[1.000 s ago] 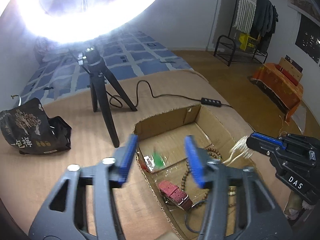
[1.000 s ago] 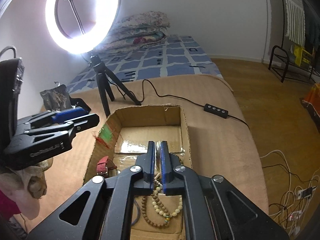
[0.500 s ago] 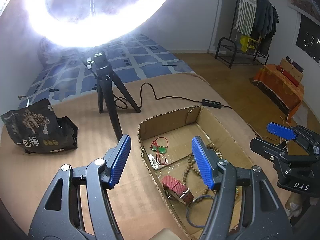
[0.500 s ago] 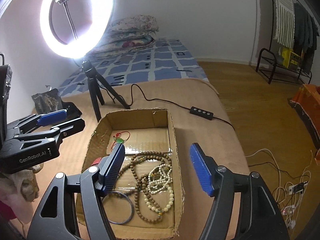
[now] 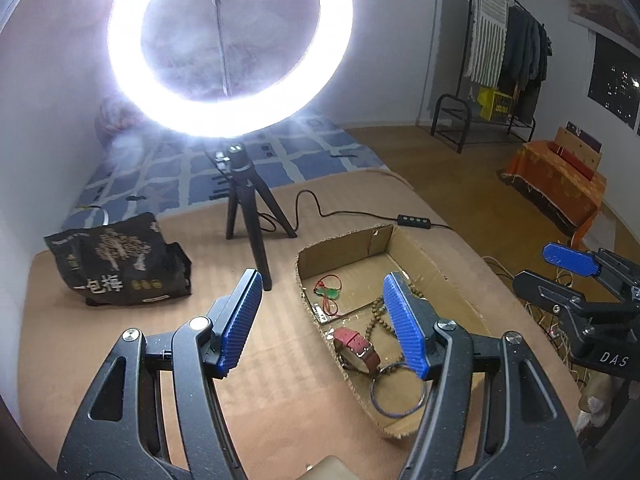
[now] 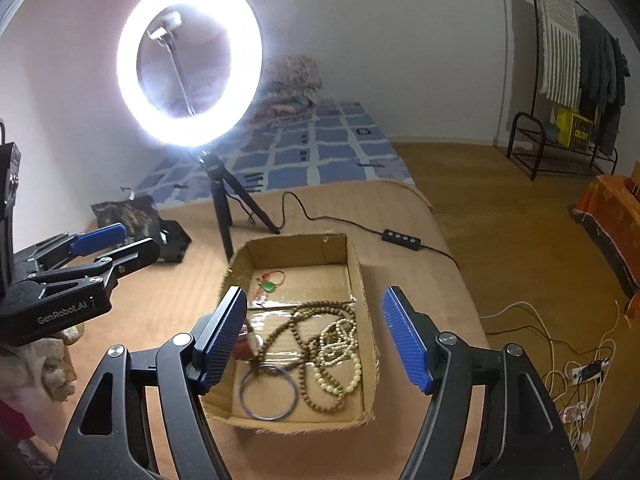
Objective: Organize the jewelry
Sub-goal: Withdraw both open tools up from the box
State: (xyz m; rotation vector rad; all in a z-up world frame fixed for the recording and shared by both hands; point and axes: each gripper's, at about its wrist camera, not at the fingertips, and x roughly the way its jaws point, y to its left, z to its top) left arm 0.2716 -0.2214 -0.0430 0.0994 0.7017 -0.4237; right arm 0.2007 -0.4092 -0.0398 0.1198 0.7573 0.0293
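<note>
Cardboard is where all your jewelry sits right now: the shallow box has everything in it. Near end there's a blue bangle, a brown bead necklace tangled with a cream bead strand, and toward the far end a green pendant on red cord. The red-strapped watch lies by the left wall of the box.

Both your tools are spread wide with nothing in them. The left gripper hangs above the box's left edge, the right gripper right over the bead pile. So I'd guess you're mostly done, since I can't spot any loose pieces outside the box. What's left, if anything, is untangling those strands.

The surface is a tan ribbed blanket on a bed, with a checked blue sheet at the far end. A ring light on a tripod glares behind the box, its cord and remote trailing right. A black snack bag sits far left. Wood floor and a clothes rack off to the right.
</note>
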